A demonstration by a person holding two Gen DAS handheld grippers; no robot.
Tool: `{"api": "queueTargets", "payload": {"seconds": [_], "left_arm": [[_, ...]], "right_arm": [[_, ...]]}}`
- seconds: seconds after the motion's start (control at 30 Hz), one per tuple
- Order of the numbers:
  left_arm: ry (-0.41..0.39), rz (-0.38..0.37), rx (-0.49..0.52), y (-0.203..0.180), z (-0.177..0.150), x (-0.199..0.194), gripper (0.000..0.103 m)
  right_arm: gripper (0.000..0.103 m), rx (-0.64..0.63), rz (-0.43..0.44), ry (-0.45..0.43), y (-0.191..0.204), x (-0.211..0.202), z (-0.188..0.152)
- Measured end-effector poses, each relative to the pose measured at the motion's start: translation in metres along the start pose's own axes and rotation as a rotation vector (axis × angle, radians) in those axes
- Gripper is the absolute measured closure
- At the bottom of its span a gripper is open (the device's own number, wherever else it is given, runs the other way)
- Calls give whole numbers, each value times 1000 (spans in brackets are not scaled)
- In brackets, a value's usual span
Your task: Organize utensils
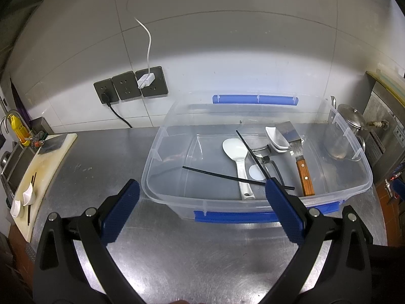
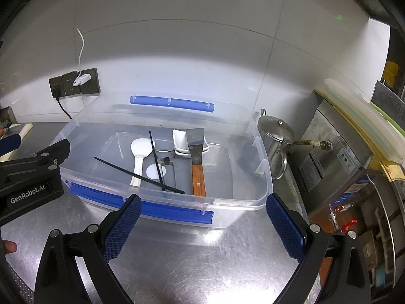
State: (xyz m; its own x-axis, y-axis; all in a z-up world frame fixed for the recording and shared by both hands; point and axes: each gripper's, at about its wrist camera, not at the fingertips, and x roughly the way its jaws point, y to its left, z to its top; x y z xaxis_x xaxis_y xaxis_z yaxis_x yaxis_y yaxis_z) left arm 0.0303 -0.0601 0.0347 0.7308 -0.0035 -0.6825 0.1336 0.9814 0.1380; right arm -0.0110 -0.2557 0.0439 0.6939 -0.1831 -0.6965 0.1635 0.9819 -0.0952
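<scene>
Both sets of jaws stand wide open and hold nothing. The left gripper hovers over the steel tabletop at the near edge of a clear plastic bin with blue clips, and the right gripper hovers at the same near edge, further toward the bin's right end. Inside the bin lie the utensils: a white rice paddle near the middle, two black chopsticks crossing over its handle, a metal peeler just right of the paddle, white ceramic spoons stacked toward the back, and a scraper with a wooden handle to the right of those. Left of the bin, well apart, a cutting board carries more white spoons and chopsticks. Right of the bin stands a steel kettle. On the wall behind the bin are power sockets.
</scene>
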Motion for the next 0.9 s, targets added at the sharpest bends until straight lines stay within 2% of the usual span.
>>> {"api": "queueTargets", "payload": {"seconds": [0.9], "left_arm": [[-10, -24, 4, -4, 1, 4, 8]], "right_arm": [[5, 5, -10, 8, 0, 3, -1]]}}
